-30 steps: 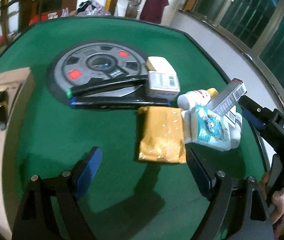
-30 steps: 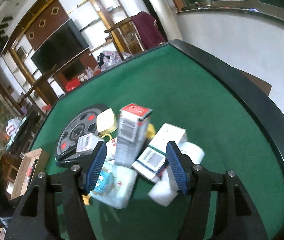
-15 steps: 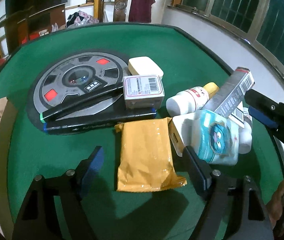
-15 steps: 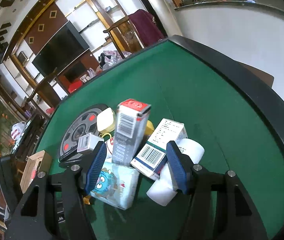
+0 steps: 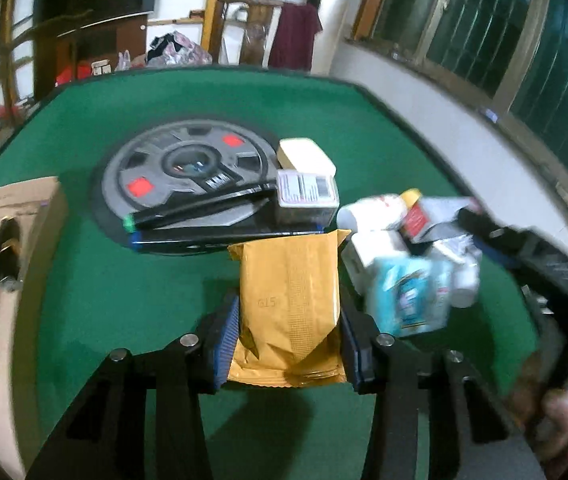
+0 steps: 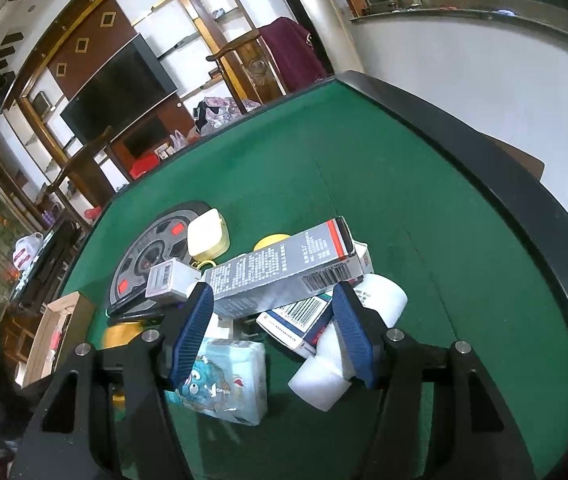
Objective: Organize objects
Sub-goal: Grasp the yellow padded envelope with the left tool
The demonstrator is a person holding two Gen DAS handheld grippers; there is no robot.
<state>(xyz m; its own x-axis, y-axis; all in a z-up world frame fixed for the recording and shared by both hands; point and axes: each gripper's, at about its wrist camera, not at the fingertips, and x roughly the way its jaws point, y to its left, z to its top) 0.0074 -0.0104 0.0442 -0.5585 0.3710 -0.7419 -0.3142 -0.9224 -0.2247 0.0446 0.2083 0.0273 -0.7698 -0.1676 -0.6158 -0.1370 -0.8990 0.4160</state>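
Both pads now pinching envelope (image 5: 290, 292).

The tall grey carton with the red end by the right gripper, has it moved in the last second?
Yes. The grey carton stood upright a second ago; now it has tipped over, red end toward the table's right rim, lying across the other boxes.

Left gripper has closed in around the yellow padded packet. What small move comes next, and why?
Probably lift the yellow padded packet slightly and carry it left toward the open cardboard box. The left gripper has both blue pads against the packet's sides, and the box sits at the green table's left edge already holding items.
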